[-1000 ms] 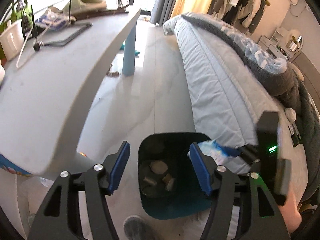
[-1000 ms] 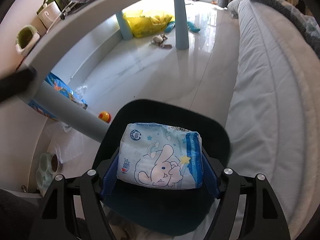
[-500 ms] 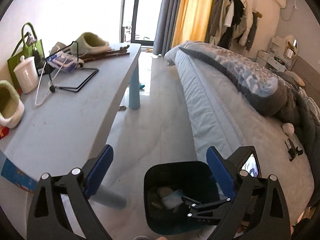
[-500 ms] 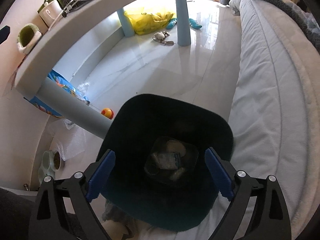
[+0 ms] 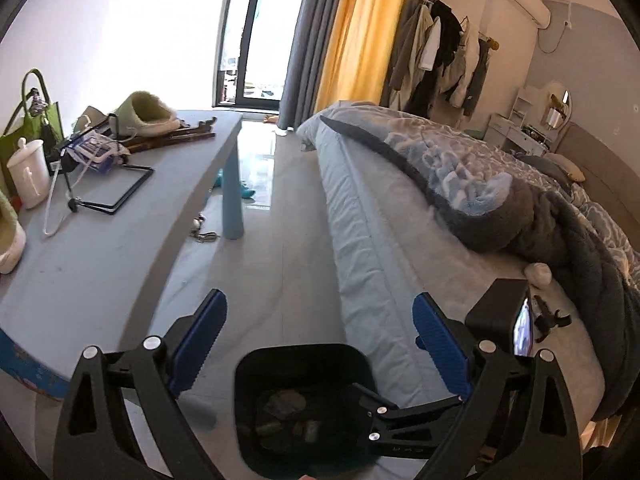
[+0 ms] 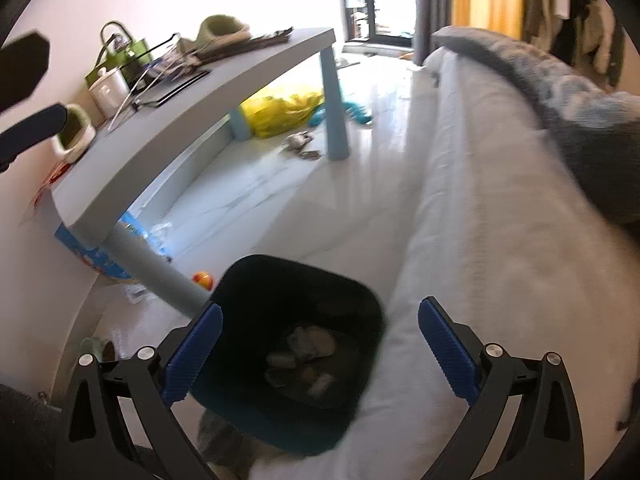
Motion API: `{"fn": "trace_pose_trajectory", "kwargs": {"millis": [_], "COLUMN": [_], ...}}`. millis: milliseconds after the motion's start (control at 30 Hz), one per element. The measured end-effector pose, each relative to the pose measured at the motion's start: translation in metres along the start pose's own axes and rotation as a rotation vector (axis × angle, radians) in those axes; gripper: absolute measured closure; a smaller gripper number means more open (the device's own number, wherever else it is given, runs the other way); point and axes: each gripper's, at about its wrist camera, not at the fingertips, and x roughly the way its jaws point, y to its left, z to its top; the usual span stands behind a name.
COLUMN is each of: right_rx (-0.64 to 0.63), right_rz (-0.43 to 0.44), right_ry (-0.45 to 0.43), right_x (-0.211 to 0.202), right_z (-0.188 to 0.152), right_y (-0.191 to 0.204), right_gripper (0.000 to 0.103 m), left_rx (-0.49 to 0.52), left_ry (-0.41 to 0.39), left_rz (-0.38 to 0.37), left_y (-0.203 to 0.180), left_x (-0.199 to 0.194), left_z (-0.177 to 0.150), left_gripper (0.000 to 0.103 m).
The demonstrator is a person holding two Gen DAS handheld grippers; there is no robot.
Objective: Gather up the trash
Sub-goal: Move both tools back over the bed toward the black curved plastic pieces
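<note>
Left gripper [image 5: 320, 344] gapes wide, empty; right gripper [image 6: 320, 348], jaws just opening, empty above dark bin [image 6: 256, 280] holding trash [image 6: 308, 344]; no readable writing.

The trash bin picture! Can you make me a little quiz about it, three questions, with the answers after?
1. True or false: the right gripper is holding a packet.
2. Where does the trash bin stand?
A. on top of the table
B. on the floor between the table and the bed
C. on top of the bed
3. Fill in the word: under the table lies a crumpled ______ plastic bag.

Key
1. False. Its jaws stand open with nothing between them, and they have just been opening.
2. B. The bin is on the floor, with the bed on one side and a table leg on the other.
3. Yellow.
</note>
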Motion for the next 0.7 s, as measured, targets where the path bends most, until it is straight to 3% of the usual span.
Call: {"fn": "trace_pose_trajectory", "kwargs": {"millis": [400,700], "right_rx": [0.062,0.139], "right_rz": [-0.114,-0.214], "right_ry": [-0.123,-0.169], "right_x": [-0.063,-0.100], "right_z": [-0.012,-0.032], "right_y": [-0.065,-0.126], "right_gripper": [0.004,0.004], "left_rx": [0.092,0.080], "left_ry": [-0.020,-0.002], "left_rz": [0.023,-0.056], "left_y": [-0.061,-0.098], "left_x": [0.010,0.024], "left_z": [-0.004,-0.007], "left_gripper": [0.007,0.005]}}
